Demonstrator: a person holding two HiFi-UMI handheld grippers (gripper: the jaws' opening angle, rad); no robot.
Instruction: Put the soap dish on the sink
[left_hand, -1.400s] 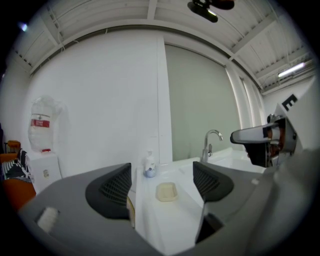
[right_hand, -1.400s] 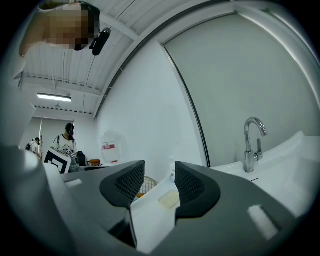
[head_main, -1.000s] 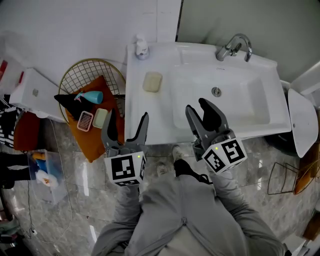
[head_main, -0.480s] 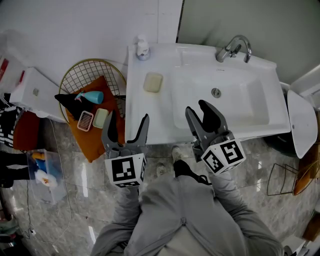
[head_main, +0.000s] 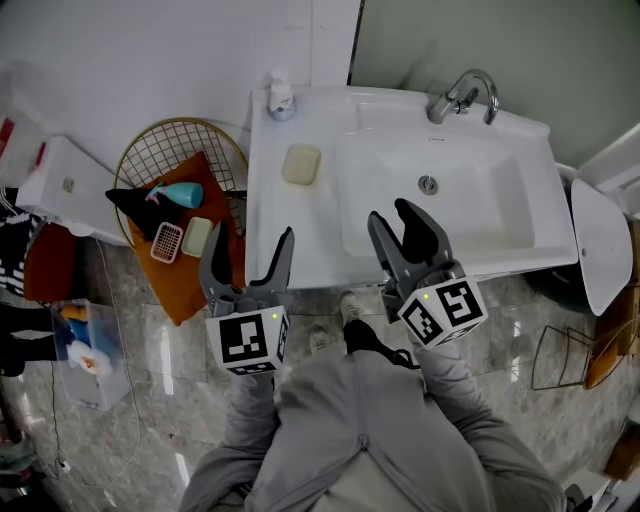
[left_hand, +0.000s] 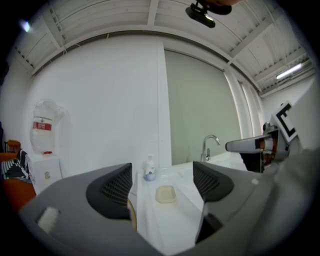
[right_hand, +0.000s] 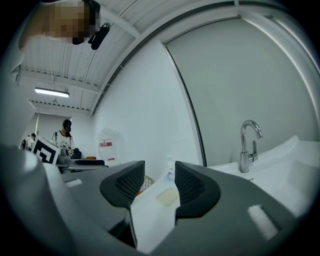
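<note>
Soap dish (head_main: 302, 164), cream, rounded, on sink (head_main: 310, 245); left tool (head_main: 251, 236), right tool (head_main: 392, 212) agape, empty.

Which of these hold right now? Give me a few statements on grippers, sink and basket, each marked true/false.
1. The left gripper and the right gripper are both open with nothing between the jaws. True.
2. A cream soap dish lies on the left ledge of the sink. True.
3. The small bottle stands right beside the tap. False: it is at the back left corner, with the basin between it and the tap.
4. The wire basket is empty. False: it holds an orange cloth, a teal spray bottle and two small dishes.
</note>
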